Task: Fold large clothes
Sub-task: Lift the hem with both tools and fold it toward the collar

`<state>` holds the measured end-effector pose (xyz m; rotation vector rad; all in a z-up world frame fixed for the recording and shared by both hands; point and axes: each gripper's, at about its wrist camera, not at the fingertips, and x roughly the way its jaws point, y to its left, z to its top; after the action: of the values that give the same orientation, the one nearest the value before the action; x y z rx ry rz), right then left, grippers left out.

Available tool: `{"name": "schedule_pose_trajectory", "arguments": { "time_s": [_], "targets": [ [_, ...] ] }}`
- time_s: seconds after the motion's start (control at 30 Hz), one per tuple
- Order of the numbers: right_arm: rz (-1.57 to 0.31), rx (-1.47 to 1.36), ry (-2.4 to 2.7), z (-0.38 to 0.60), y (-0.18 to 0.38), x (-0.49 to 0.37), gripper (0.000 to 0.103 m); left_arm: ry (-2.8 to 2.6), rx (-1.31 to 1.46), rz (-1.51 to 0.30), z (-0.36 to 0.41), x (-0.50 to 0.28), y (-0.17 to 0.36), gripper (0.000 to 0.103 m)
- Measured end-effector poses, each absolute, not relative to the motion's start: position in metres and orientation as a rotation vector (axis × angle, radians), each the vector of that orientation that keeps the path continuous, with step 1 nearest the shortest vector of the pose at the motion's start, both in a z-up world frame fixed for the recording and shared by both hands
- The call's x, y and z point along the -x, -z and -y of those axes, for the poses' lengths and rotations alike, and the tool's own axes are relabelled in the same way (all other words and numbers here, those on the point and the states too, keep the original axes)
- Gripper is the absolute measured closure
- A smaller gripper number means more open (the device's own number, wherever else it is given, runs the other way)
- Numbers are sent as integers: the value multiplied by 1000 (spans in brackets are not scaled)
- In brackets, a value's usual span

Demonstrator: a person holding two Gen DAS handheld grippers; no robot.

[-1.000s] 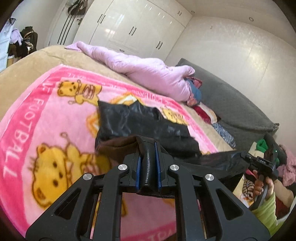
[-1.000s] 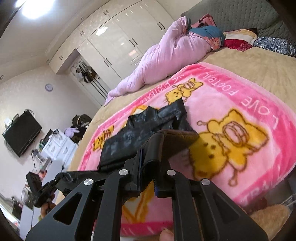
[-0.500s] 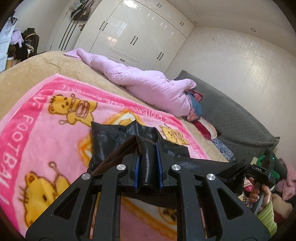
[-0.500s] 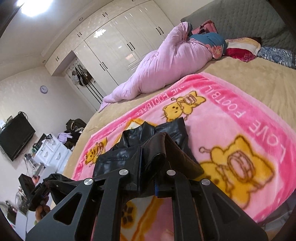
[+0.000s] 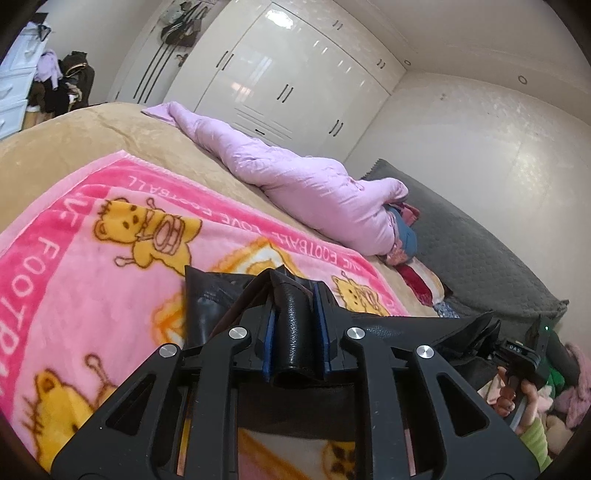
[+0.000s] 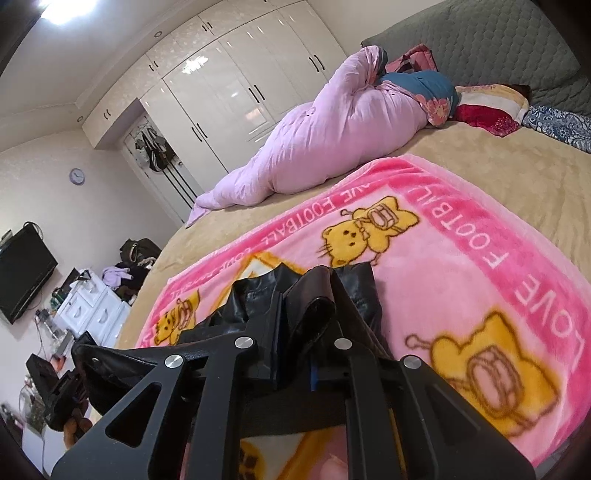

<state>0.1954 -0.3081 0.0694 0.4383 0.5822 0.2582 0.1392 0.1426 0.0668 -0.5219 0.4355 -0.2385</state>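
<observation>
Gripping the black leather garment [image 5: 295, 332], both claws [image 5: 294, 295] [image 6: 308, 295] face a lilac quilt [image 6: 332, 147] lying beyond the pink blanket [image 5: 92, 277].

Glossy white wardrobe [image 5: 280, 92] along far wall; beige bed [image 6: 498, 166] with grey headboard [image 6: 480, 40]; wall-mounted TV [image 6: 22, 273]; ceiling light [image 6: 62, 5] on.

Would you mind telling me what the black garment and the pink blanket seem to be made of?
Black garment: probably leather or an imitation, with a pebbled grain and dull sheen. Pink blanket: likely plush fleece, with a fuzzy matte pile and soft-edged printed cartoon animals.
</observation>
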Motion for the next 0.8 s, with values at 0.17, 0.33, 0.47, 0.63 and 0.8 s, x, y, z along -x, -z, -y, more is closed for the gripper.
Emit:
{"name": "schedule_pose_trajectory", "arguments": {
  "time_s": [0.17,0.33,0.47,0.63,0.8],
  "targets": [
    [-585,-437,-239,304,-62,-216,93,209,538,-439,-144,-158,-59,92],
    [-600,-457,-205,301,-53,-237,92,175,544,-455,-146,-178,-49,91],
    [-656,-560,-130,305,-39,-262,89,142,549,-478,-148,-195,-41,89],
    [-685,-641,-72,305,-14,-289,88,92,548,-487,-150,-208,-29,89],
    [-716,-656,-53,305,8,-303,77,40,523,-476,-153,-212,-25,90]
  ]
}}
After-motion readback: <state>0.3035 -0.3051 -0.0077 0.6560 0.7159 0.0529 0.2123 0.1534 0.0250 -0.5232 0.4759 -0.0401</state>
